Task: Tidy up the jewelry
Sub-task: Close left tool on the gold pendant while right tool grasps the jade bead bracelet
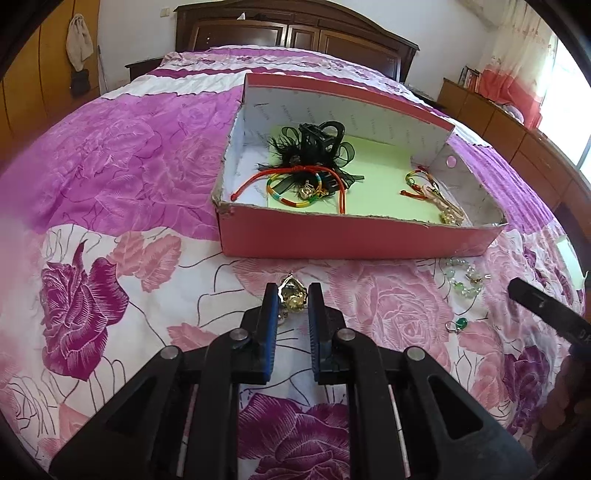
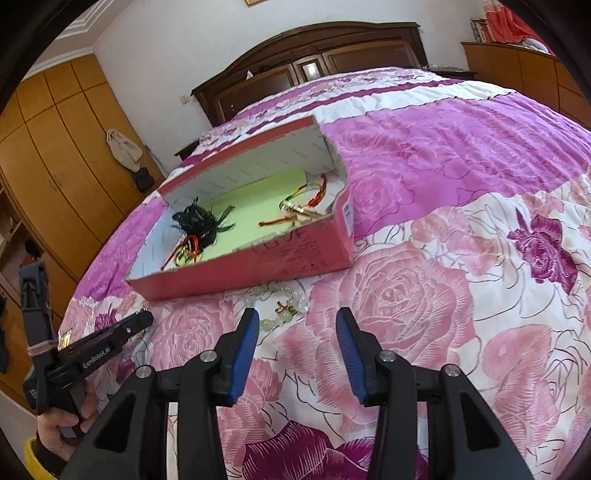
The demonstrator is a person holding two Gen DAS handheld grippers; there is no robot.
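Note:
My left gripper (image 1: pixel 292 293) is shut on a gold pendant (image 1: pixel 293 295), low over the floral bedspread in front of the red shoebox (image 1: pixel 332 236). The box holds a black hair clip with ribbon (image 1: pixel 317 142), coloured cord bracelets (image 1: pixel 295 188) and gold pieces (image 1: pixel 448 214) on green paper. A pale green bead bracelet (image 1: pixel 463 280) and a green-stone ring (image 1: pixel 458 325) lie on the bed to the right. My right gripper (image 2: pixel 297 321) is open and empty, just short of the bead bracelet (image 2: pixel 284 301) in front of the box (image 2: pixel 251 266).
The bedspread (image 1: pixel 110 166) covers the whole bed. A dark wooden headboard (image 1: pixel 295 33) stands behind. Wooden wardrobes (image 2: pixel 55 147) are at the left, a low cabinet (image 1: pixel 517 125) at the right. The left gripper's body (image 2: pixel 92 350) shows in the right wrist view.

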